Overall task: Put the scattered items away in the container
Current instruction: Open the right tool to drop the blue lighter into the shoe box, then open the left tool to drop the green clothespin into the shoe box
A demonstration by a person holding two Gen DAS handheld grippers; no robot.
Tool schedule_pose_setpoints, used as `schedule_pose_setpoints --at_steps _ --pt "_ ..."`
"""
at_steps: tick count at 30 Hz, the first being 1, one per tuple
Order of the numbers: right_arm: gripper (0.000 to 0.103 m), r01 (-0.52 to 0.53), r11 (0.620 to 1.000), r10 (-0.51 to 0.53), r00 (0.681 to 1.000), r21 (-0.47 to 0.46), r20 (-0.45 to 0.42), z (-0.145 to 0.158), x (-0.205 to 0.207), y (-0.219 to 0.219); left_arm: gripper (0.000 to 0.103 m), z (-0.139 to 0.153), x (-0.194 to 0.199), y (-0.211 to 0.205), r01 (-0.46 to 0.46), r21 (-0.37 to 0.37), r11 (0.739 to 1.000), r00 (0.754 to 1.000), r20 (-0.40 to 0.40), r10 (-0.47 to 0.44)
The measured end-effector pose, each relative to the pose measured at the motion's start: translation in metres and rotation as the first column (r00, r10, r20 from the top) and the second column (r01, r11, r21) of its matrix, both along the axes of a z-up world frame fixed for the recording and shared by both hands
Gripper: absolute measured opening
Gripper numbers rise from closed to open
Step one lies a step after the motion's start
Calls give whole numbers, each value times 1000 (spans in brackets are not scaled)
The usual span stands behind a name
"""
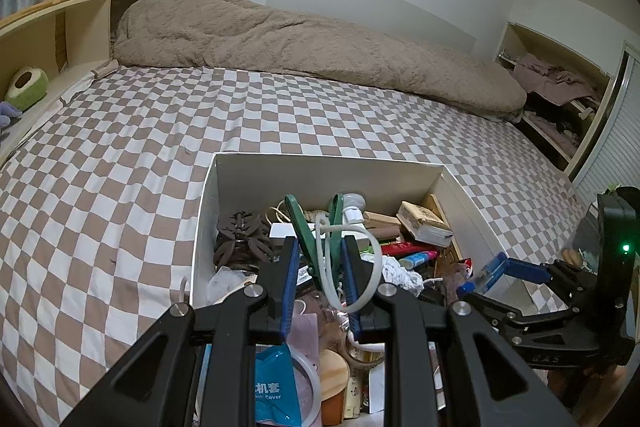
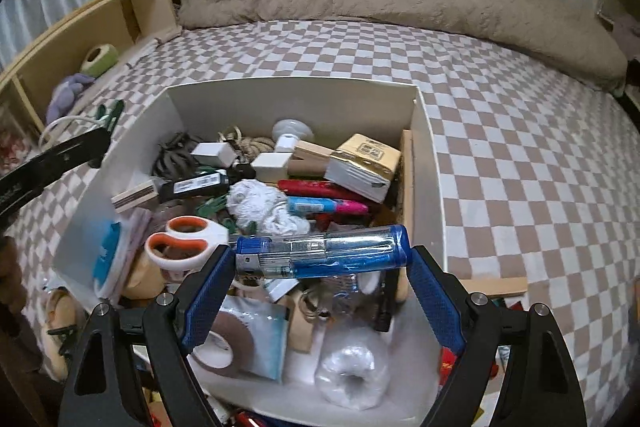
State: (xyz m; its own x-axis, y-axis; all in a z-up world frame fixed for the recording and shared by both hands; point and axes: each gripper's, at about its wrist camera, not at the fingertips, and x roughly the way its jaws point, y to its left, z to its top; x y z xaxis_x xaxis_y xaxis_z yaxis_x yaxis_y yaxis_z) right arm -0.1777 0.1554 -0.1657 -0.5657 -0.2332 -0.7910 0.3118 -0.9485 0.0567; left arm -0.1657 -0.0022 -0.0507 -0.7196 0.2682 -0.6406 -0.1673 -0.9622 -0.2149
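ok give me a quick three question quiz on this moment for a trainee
1. True or false: the right gripper holds a blue lighter crosswise between its fingers.
2. What is the left gripper clamped on? A) orange scissors B) green clip with a white cable C) roll of tape
3. Fill in: both grippers hang above the white ____ on the checkered bed.

Key: 1 true; 2 B, the green clip and looped white cable sit between the blue pads; 3 box.
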Motion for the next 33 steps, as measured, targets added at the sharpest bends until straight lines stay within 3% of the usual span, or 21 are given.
schedule_pose_setpoints --at_steps 3,20,33 --pt "103 18 1000 -18 1000 -13 -6 2 -1 4 21 -1 0 -1 0 3 1000 1000 1 0" --pt "103 37 984 -34 999 -176 15 13 -1 18 21 -11 -1 9 66 47 997 996 53 -68" --pt "103 20 981 -18 1000 -192 14 14 3 15 22 -21 -15 22 96 14 995 993 64 -96"
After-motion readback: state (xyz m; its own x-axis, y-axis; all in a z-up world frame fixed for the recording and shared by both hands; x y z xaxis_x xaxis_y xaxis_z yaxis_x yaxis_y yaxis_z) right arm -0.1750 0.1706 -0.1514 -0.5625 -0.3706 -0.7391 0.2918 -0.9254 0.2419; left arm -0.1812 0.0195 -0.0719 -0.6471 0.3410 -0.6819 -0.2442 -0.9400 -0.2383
